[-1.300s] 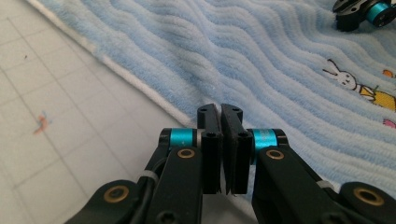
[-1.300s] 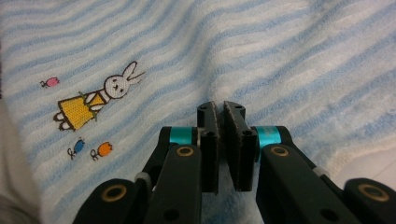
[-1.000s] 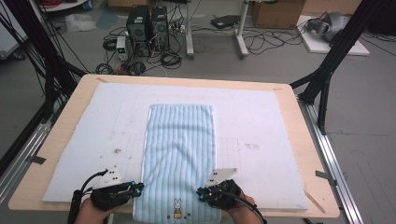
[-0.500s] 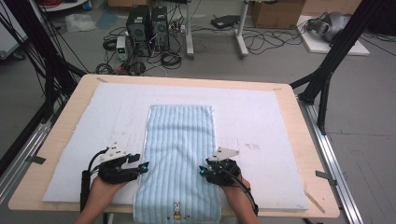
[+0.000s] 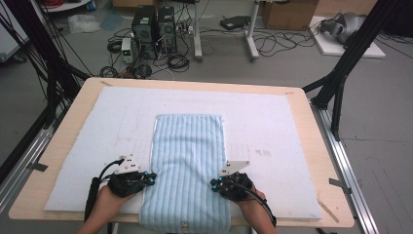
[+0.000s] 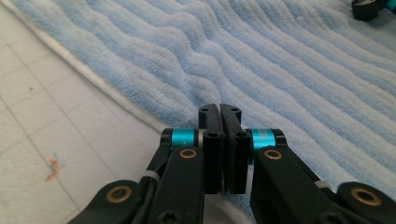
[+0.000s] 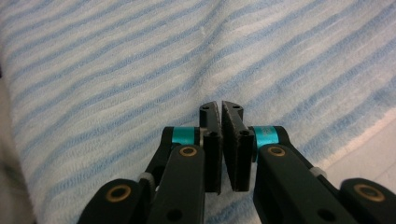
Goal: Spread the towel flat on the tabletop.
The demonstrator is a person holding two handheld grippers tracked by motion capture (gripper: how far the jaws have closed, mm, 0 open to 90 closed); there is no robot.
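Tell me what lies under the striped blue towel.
The towel lies flat on a white mat covering the wooden table; its near end hangs over the edge. Whatever lies beneath its middle is covered.

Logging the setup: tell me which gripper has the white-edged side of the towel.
The left gripper: it sits at the towel's white-bordered edge. The right gripper sits at the plain striped side.

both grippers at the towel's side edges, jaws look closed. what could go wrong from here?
1. The left gripper and right gripper have jaws pressed together with no towel fabric visibly pinched, so a lift may come up empty.
2. The towel's near end overhangs the table edge; dragging it toward the person could slide it off.
3. An uneven grab could bunch the towel instead of folding it cleanly.
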